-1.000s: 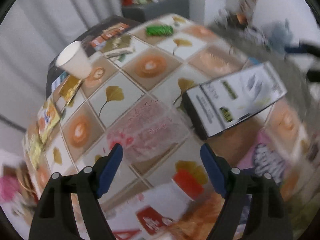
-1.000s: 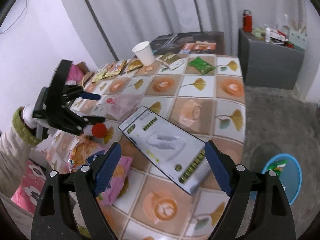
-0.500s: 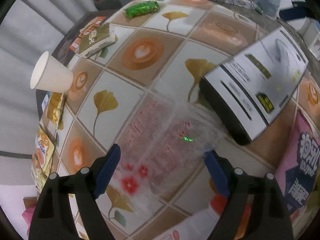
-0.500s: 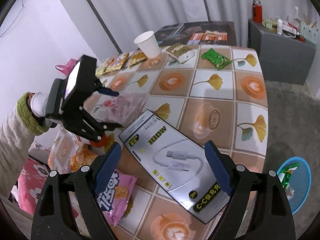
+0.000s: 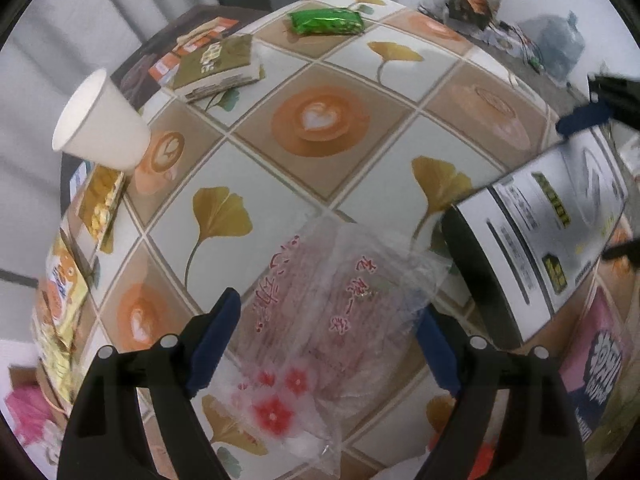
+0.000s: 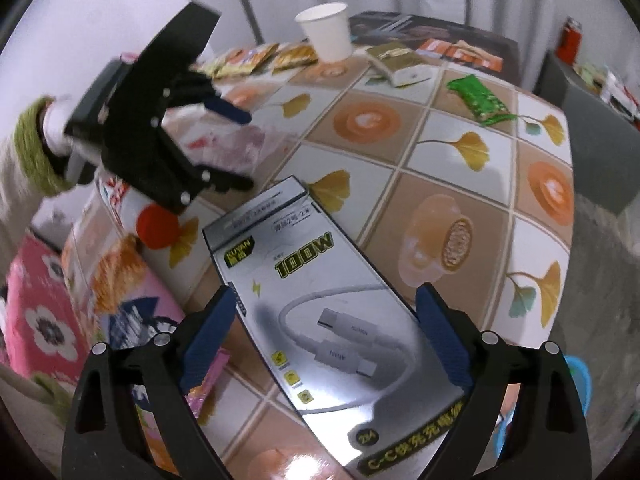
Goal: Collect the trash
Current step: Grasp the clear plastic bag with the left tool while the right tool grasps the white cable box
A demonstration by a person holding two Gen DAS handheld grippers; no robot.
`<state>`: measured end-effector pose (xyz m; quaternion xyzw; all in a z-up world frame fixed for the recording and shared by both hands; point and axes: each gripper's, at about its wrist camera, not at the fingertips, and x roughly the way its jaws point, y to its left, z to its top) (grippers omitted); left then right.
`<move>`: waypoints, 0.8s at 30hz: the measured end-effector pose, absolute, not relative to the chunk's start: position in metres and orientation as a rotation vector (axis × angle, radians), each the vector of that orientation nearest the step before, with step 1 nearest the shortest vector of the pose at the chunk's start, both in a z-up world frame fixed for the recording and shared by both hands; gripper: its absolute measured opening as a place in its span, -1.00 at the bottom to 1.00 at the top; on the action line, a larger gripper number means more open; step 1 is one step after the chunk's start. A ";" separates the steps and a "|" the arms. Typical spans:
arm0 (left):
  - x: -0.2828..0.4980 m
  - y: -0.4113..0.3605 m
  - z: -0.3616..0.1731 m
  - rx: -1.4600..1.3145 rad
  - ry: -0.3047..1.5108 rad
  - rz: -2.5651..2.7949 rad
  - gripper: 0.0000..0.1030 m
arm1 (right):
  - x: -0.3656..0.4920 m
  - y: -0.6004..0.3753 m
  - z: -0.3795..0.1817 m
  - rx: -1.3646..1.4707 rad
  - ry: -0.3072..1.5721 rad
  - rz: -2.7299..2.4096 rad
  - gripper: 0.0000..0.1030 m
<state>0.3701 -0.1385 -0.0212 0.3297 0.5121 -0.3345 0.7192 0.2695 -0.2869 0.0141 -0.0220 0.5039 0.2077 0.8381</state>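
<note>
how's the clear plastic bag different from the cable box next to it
The clear plastic bag is see-through and crumpled, with red flowers and red writing; the cable box is opaque, rigid and printed with a white cable. The bag lies limp and flat; the box has thick black sides. Both lie on the tablecloth, each between open jaws.

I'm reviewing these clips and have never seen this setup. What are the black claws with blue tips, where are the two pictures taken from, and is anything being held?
No robot here: a person holds a two-finger gripper in each hand, with a fisheye camera on each looking along its fingers. The left camera shows the left gripper open over a clear plastic bag with red print. The right camera shows the right gripper, its jaws opening, straddling a cable box; neither grips anything yet. On the patterned table also lie a paper cup, a green wrapper and snack packets. A blue bin sits on the floor.
</note>
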 end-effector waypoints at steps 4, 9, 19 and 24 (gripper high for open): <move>0.380 -0.135 -0.022 0.647 1.165 -0.735 0.46 | 0.274 -0.279 0.008 -0.101 1.089 0.462 0.76; 0.385 -0.134 -0.019 0.619 1.168 -0.721 0.15 | 0.273 -0.269 0.001 -0.158 1.100 0.488 0.82; 0.384 -0.141 -0.011 0.665 1.097 -0.695 -0.51 | 0.273 -0.276 0.001 -0.116 1.095 0.461 0.82; 0.379 -0.142 -0.004 0.688 1.045 -0.680 -0.67 | 0.274 -0.277 0.001 -0.101 1.096 0.452 0.81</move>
